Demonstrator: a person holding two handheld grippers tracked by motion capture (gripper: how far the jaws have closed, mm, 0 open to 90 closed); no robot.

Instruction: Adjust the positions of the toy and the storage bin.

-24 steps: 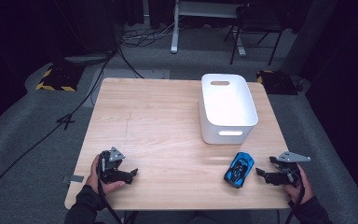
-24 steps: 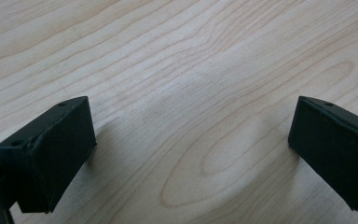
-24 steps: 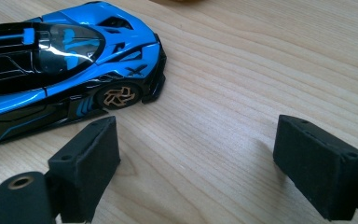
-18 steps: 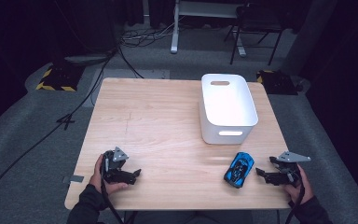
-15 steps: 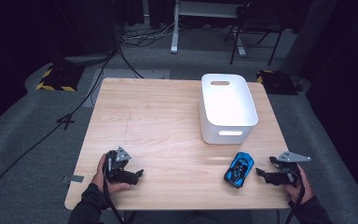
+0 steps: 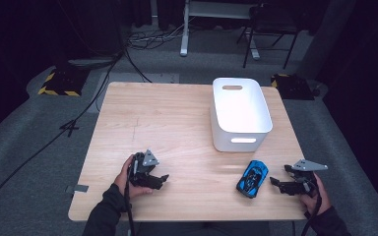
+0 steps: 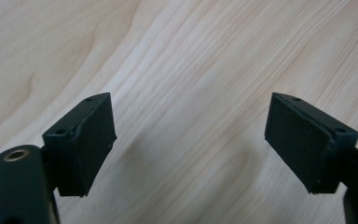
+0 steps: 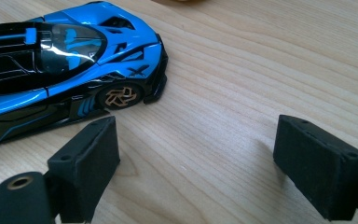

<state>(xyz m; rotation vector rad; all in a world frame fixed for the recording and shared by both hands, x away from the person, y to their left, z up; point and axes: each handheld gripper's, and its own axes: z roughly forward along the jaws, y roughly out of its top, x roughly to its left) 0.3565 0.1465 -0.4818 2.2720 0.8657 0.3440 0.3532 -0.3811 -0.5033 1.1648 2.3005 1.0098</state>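
Note:
A blue and black toy sports car [image 6: 252, 178] stands on the wooden table [image 6: 167, 123] near the front right; in the right gripper view the car [image 8: 60, 70] lies at the upper left, just beyond the left pad. My right gripper [image 6: 274, 182] points left at the car and is open with nothing between its pads, as the right gripper [image 8: 200, 149] shows close up. My left gripper [image 6: 163, 180] sits low over the front left of the table, open over bare wood, which the left gripper [image 7: 191, 126] confirms.
A white plastic bin [image 6: 241, 114] with handle slots stands on the right half of the table, behind the car. Cables [image 6: 78, 118] trail over the grey floor at the left, and chair and desk legs [image 6: 248, 39] stand beyond the far edge.
The left gripper has slid a little to the right along the table's front. The right gripper and the car have stayed where they were.

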